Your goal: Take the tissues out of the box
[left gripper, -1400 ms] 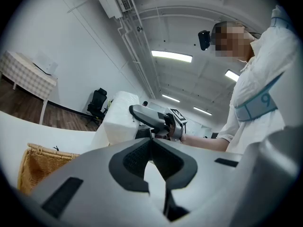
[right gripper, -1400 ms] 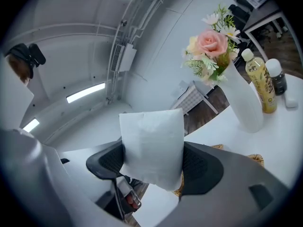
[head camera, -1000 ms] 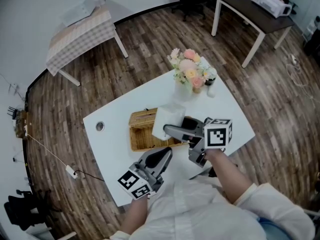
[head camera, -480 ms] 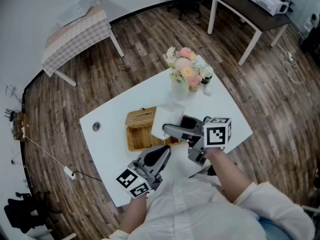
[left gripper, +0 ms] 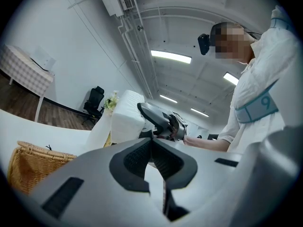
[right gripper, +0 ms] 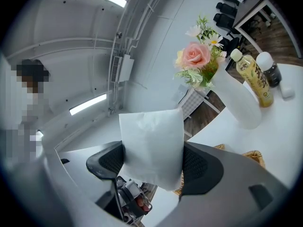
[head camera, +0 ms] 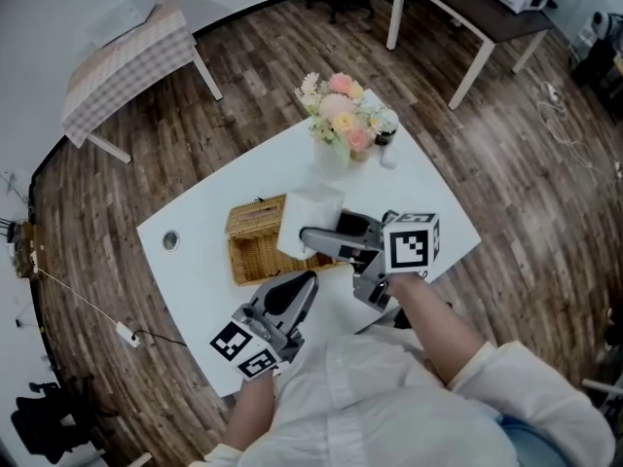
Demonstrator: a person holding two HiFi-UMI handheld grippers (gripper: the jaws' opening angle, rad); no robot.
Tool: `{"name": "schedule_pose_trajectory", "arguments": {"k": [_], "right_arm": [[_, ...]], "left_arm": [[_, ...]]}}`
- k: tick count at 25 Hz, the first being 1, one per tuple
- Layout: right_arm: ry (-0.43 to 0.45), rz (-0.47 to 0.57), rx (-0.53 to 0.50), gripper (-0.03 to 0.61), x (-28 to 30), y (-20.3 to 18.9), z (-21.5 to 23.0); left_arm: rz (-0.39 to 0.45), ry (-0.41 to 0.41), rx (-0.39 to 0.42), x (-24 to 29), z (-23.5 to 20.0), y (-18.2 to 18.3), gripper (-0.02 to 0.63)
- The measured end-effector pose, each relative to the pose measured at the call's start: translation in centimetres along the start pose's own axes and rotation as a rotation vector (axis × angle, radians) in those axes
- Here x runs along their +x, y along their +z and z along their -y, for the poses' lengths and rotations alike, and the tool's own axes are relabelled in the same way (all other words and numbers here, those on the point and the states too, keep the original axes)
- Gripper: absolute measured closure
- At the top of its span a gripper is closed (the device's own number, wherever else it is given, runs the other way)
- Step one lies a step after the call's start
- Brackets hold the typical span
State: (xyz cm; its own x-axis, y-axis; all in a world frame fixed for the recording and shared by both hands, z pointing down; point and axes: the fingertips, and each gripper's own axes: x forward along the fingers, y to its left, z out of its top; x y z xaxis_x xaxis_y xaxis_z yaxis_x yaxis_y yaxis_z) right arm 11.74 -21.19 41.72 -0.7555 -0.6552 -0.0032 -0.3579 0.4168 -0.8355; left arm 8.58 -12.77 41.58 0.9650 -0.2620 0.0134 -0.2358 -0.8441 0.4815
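Although the yellow-labelled bottle (right gripper: pixel 253 82) beside the vase of flowers (right gripper: pixel 208 74) carries print, it is too small to read, and the only other printed pattern is the black-and-white square markers (head camera: pixel 411 248) on the gripper cubes. Compared with a second ago, the white table (head camera: pixel 185 261) and everything on it sit further toward 10 o'clock in the head view. The grippers keep their places relative to the basket (head camera: pixel 251 251), and the pack of tissues (head camera: pixel 308 217) is held as it was. The right gripper (head camera: pixel 313 238) has its jaws spread as wide as the pack and pressed on both its sides. It holds the pack upright over the 3 o'clock end of the basket, though whether the pack touches the rim cannot be told. The left gripper (head camera: pixel 304 285) lies at 5 o'clock from the basket, over the table's near part. Its jaws are closed together with nothing between them, and they point toward the right gripper. The vase of flowers stands at 1 o'clock from the basket, near the table's far corner.
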Motion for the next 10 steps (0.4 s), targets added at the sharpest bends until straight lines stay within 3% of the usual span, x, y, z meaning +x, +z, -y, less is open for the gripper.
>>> {"name": "schedule_pose_trajectory", "arguments": {"k": [10], "right_arm": [[0.020,0.014,-0.005,0.209,1.2,0.2,-0.6]], "left_arm": [[-0.031,-0.016,0.015,1.0,-0.3,-0.5,0.611]]}}
